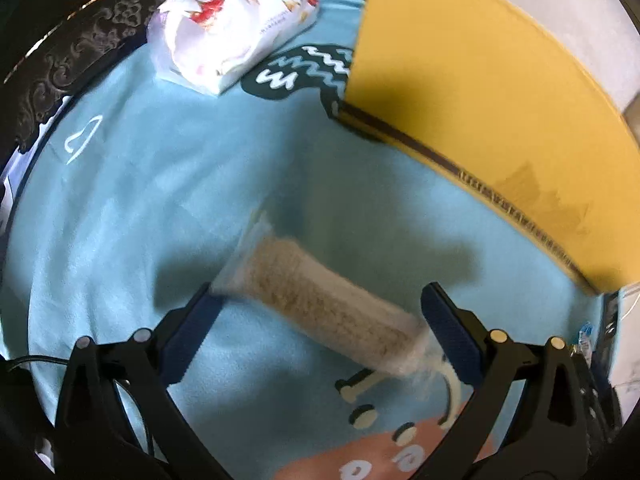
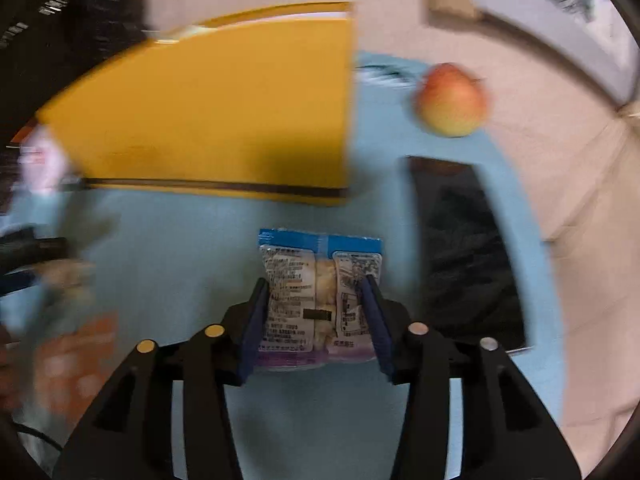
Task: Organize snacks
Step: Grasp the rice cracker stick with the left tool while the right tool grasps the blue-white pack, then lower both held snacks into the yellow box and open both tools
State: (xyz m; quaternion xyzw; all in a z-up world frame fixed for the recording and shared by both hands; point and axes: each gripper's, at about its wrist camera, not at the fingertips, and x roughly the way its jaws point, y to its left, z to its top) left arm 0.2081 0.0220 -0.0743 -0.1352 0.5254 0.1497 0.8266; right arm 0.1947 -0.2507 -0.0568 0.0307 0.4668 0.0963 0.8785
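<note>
Left gripper (image 1: 320, 308) spread wide, astride a clear-wrapped cracker stick (image 1: 320, 308) lying from ten to four o'clock on the blue cloth (image 1: 140, 200); contact unclear through blur. Yellow box (image 1: 480, 92) at one o'clock, floral tissue pack (image 1: 236, 20) at eleven. Right gripper (image 2: 316, 308) clamped on a blue-topped snack packet (image 2: 320, 280), yellow box at eleven o'clock, apple (image 2: 450, 100) at one. Likely mid-gathering; next calls for closing on the stick and carrying both snacks boxward.

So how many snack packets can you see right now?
2. A clear cracker packet lies between the left gripper fingers, and a blue-topped packet sits in the right gripper. More may hide inside the yellow box.
</note>
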